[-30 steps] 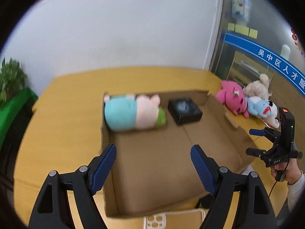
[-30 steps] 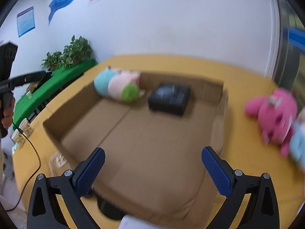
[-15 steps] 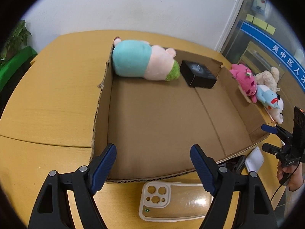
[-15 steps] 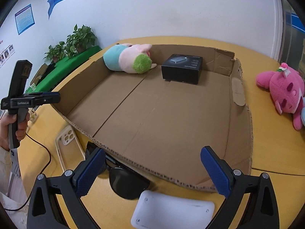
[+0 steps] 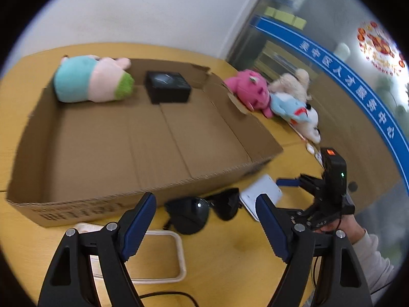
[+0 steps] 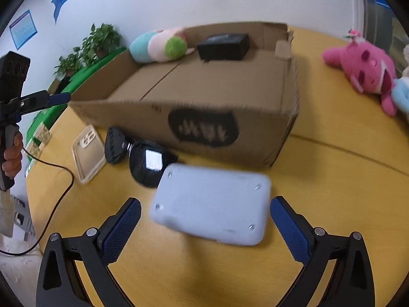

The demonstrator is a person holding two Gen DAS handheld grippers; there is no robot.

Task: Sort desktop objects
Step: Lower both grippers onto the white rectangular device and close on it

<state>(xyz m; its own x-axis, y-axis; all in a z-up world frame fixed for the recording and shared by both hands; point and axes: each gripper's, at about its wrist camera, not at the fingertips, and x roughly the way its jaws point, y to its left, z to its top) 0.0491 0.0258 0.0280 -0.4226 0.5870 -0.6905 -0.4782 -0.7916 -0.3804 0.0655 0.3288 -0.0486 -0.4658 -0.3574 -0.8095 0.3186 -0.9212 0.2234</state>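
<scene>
1. the left gripper [image 5: 204, 220] has its blue pads spread wide with nothing pinched; it hangs over the yellow table [image 5: 230, 255], above the black sunglasses [image 5: 202, 211].
2. the right gripper [image 6: 204, 227] is spread wide too, its pads standing off either side of a white rounded device [image 6: 212, 204] that lies flat on the table, touching neither pad.
3. the sunglasses lie just in front of the cardboard box [image 6: 204, 97], between the white device and a clear phone case [image 6: 89, 153].
4. inside the box, at its far end, lie a teal, pink and green plush [image 5: 92, 79] and beside it a small black box [image 5: 167, 87].
5. outside the box on its right sit a pink plush [image 5: 253, 92], a cream plush [image 5: 294, 84] and a blue and white plush [image 5: 296, 112], bunched together.
6. writing: a black patch with chinese characters is printed on the box's near wall, too blurred to read; dark print on its other outer wall is also unreadable.
7. a blue band on the glass wall [image 5: 345, 81] carries white chinese characters, blurred.
8. a blue poster [image 6: 23, 28] hangs on the wall, its text too small to read.
</scene>
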